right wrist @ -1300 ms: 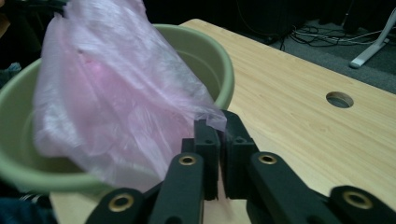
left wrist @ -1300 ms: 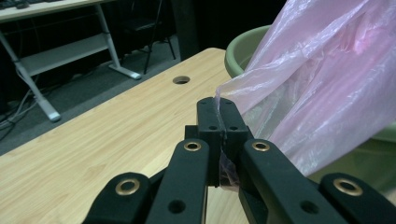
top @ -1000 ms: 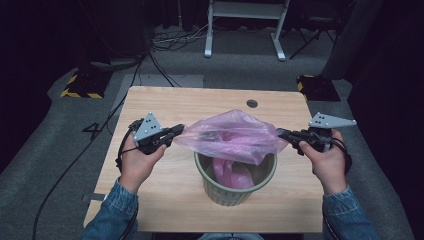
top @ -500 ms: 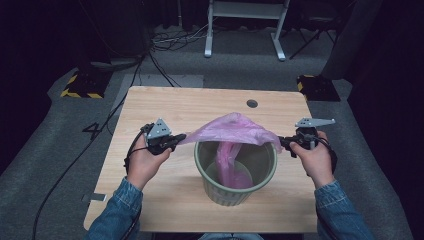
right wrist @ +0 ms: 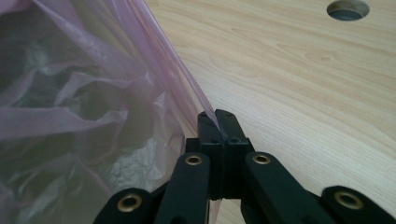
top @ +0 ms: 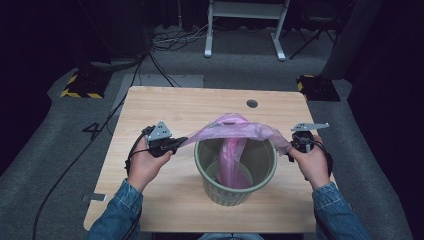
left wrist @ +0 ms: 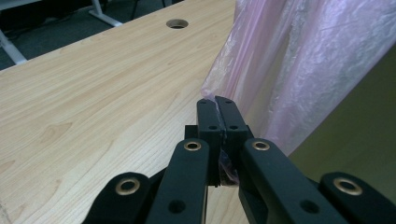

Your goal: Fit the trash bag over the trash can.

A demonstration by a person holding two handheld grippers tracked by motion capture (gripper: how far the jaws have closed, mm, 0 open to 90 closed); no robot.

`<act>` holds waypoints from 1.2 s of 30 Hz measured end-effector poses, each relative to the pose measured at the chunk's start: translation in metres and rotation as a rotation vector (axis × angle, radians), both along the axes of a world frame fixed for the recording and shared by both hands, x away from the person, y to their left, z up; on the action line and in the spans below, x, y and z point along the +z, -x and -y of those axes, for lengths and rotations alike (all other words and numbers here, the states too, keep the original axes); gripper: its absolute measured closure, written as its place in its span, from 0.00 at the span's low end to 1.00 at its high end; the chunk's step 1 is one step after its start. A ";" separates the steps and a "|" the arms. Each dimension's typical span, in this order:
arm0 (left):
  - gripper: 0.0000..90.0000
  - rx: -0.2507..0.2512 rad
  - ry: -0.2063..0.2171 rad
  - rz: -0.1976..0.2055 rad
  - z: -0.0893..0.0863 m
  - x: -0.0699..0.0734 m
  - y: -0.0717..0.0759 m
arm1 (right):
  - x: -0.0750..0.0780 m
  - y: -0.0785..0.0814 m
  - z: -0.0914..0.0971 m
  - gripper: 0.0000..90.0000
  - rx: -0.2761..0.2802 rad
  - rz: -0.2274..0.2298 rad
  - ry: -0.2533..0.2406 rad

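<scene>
One green bin (top: 235, 172) is seen on the wooden table (top: 165, 107), near its front middle. One pink plastic bag (top: 235, 130) is stretched over the bin's mouth, with part of it hanging down inside the bin. Two grippers are held, one at each side of the bin. The left gripper (top: 181, 141), left of the bin, is clamped on the bag's edge, its jaws pressed together on the film. The right gripper (top: 289, 148), right of the bin, is likewise closed tight on the opposite edge. One round hole (top: 252, 103) is seen in the table beyond the bin.
</scene>
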State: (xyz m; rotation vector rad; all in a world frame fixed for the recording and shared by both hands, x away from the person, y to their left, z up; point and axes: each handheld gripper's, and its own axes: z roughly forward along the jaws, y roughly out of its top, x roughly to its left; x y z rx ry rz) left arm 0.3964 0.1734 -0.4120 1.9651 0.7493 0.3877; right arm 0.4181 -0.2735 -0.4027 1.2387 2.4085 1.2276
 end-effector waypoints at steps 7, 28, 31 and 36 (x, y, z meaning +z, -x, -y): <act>1.00 0.005 0.020 -0.028 -0.012 -0.011 0.002 | -0.019 0.002 0.014 1.00 -0.022 -0.038 0.010; 0.40 0.044 0.162 0.225 -0.038 0.042 0.053 | 0.033 0.041 0.063 0.42 -0.151 0.329 -0.072; 0.40 0.034 0.163 0.227 -0.035 0.046 0.054 | 0.046 0.044 0.055 0.39 -0.108 0.367 -0.071; 0.48 0.016 0.158 0.201 -0.029 0.044 0.049 | 0.062 0.041 0.031 0.36 -0.015 0.407 -0.059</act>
